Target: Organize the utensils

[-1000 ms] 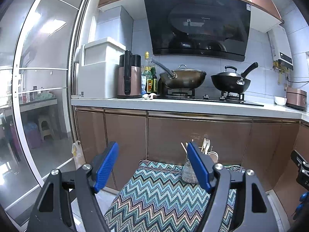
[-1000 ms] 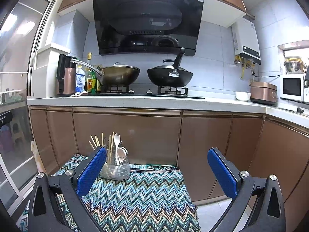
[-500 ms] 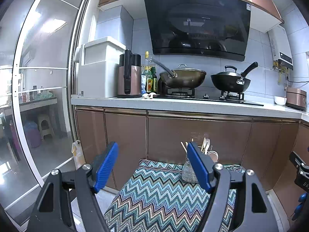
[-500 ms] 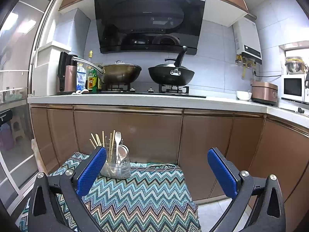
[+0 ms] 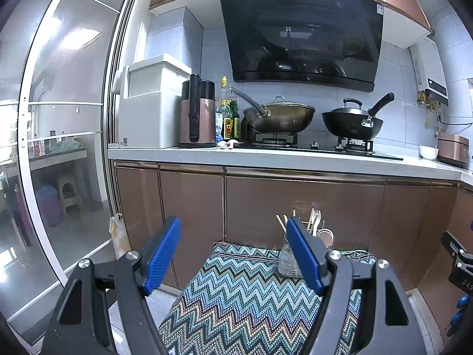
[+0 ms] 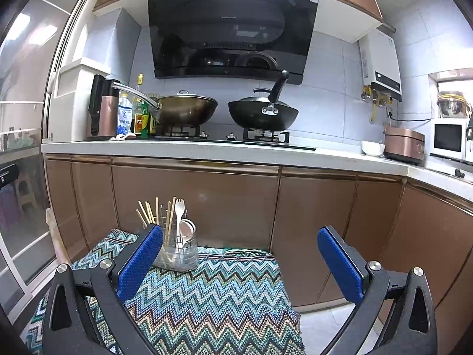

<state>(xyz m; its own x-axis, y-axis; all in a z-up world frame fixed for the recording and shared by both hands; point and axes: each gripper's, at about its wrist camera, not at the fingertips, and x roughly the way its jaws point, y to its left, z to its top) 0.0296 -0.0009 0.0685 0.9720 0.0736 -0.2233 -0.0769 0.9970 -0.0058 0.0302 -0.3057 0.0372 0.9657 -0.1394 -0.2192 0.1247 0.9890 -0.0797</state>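
Near far edge of zigzag-patterned woven cloth [image 6: 207,295]: clear wire-and-glass utensil holder [image 6: 176,254], upright, with wooden chopsticks [image 6: 170,216], white plastic spork [image 6: 179,207]. Utensils likely light, stiff, slim; pinch mid-shaft. Holder probably fragile. Left gripper [image 5: 233,254] and right gripper [image 6: 241,261] spread wide, empty.

We see our right gripper [image 6: 239,261] drift a touch to the left, so the utensil holder [image 6: 177,251] and the two woks sit slightly further right in its view than a second ago. In the left view, the right gripper's tip at the edge rides slightly lower.
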